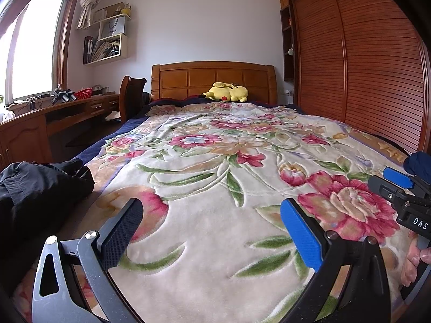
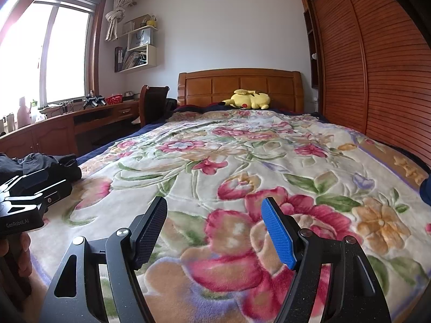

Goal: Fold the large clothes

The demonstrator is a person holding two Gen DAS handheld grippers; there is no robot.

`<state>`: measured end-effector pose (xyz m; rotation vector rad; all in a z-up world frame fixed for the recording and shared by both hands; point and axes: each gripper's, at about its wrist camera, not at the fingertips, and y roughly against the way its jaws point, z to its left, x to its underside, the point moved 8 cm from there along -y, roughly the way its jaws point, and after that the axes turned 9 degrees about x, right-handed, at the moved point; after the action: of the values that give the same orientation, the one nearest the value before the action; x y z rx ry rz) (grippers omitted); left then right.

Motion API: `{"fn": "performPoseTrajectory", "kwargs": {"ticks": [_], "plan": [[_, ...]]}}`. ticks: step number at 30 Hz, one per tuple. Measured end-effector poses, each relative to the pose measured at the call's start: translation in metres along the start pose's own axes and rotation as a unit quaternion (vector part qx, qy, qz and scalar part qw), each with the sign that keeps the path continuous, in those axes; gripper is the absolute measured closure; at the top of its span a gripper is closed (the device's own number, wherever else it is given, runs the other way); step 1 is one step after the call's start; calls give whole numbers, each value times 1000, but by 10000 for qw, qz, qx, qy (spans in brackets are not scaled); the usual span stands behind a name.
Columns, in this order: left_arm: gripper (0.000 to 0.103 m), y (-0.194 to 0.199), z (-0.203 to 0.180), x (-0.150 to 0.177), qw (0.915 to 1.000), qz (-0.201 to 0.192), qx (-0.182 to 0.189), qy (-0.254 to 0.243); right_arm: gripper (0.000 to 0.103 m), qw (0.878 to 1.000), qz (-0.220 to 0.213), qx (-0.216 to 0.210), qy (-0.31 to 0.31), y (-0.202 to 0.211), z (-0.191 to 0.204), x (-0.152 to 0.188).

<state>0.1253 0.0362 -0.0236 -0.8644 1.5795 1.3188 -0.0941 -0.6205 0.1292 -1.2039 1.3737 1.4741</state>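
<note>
On the bed, near end: both grippers low over the cream floral plush blanket (image 1: 210, 161), nothing between the fingers of either.
Left gripper (image 1: 211, 231): jaws spread wide, black pad one side, blue pad other; empty.
Right gripper (image 2: 214, 235): jaws also wide, empty; in the left wrist view only its tip shows at the right edge, body cut off.
Garment: dark black crumpled clothing (image 1: 40, 188) heaped at the bed's left edge, touching the blanket; lower part runs out of frame, type of garment not readable. In the right wrist view the left gripper's housing covers part of it.
Blue fabric lump (image 1: 419, 162): at right edge, mostly cut off, can't tell what it is.
Far end: yellow plush toy (image 2: 249, 99) lying against the wooden headboard (image 2: 239, 86).
Left side: wooden desk (image 2: 54, 129) under the bright window (image 2: 40, 53), glare washes out items there.
Right side: slatted wooden wardrobe doors (image 1: 363, 67), edges cropped by fisheye.
</note>
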Motion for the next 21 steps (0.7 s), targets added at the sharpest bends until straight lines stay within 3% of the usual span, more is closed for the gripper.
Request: {"fn": "performPoseTrajectory", "kwargs": {"ticks": [21], "plan": [[1,1,1,-1,10000,-35,3,14,29,10000,-21,8,-24,-1,0,-1]]}}
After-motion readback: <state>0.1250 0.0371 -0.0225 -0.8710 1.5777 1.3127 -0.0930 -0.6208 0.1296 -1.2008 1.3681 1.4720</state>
